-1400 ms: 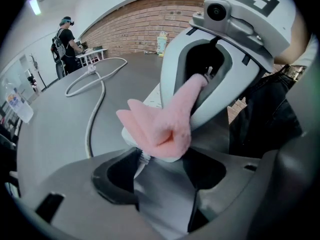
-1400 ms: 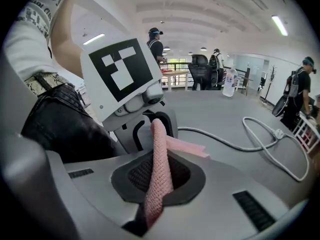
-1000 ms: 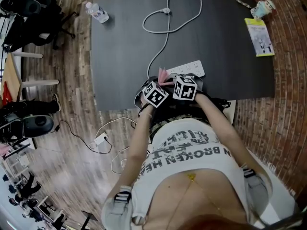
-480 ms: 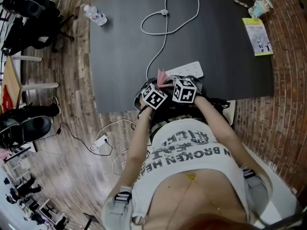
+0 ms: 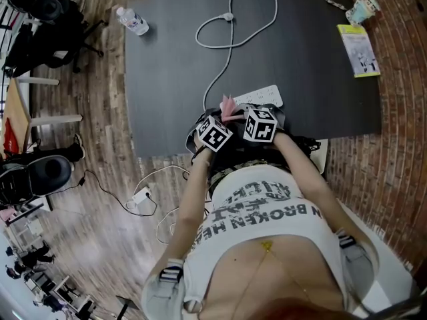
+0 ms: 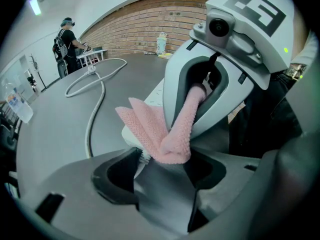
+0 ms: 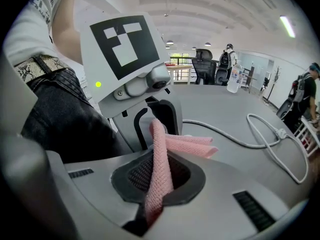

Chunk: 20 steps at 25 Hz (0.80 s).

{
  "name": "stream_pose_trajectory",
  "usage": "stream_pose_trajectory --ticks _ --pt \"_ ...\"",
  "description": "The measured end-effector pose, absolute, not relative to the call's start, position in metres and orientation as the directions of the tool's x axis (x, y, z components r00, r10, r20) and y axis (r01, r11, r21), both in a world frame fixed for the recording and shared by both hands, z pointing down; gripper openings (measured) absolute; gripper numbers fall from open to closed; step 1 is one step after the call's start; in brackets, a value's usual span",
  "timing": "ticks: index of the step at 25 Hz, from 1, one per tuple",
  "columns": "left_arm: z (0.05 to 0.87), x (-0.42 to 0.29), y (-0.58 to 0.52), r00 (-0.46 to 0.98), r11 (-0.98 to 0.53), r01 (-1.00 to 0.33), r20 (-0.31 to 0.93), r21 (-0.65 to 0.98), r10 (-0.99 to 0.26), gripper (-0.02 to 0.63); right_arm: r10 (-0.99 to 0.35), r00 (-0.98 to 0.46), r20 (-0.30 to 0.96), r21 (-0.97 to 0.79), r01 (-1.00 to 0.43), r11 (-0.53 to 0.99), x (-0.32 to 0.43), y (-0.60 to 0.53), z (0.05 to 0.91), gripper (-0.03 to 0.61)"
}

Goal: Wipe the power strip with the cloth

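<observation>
A plastic water bottle (image 5: 134, 20) lies at the far left corner of a dark table (image 5: 167, 79), and a white cable (image 5: 230, 45) loops across the middle of the top toward the near edge. There a person standing at the table holds two grippers close together. The left gripper (image 6: 165, 164) has its jaws pressed together on one end of a pink cloth (image 6: 150, 126), pinching a fold at the tips. The cloth rises in a short band to the right gripper (image 7: 157, 184), whose jaws clamp the other end, with a strip of fabric hanging down between them. The white power strip (image 5: 261, 96) lies flat on the table just beyond the two grippers, near the front edge, with the cloth held over its left end; whether they touch cannot be told. A yellow booklet (image 5: 359, 51) rests at the far right of the table.
</observation>
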<state>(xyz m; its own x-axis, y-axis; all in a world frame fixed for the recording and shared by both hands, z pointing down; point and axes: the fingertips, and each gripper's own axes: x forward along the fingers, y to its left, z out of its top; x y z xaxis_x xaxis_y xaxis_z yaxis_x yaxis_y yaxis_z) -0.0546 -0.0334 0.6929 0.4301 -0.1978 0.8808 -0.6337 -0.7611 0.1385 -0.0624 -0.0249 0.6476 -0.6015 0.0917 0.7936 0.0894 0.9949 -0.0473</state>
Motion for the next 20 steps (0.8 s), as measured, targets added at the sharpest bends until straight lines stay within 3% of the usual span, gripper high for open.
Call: stream_pose_trajectory --ticks 20 --pt "0.692 -0.050 -0.031 0.438 -0.764 -0.628 0.880 0.151 -0.186 0.267 0.043 -0.587 0.808 -0.016 0.050 0.999 -0.029 -0.038 0.650 0.016"
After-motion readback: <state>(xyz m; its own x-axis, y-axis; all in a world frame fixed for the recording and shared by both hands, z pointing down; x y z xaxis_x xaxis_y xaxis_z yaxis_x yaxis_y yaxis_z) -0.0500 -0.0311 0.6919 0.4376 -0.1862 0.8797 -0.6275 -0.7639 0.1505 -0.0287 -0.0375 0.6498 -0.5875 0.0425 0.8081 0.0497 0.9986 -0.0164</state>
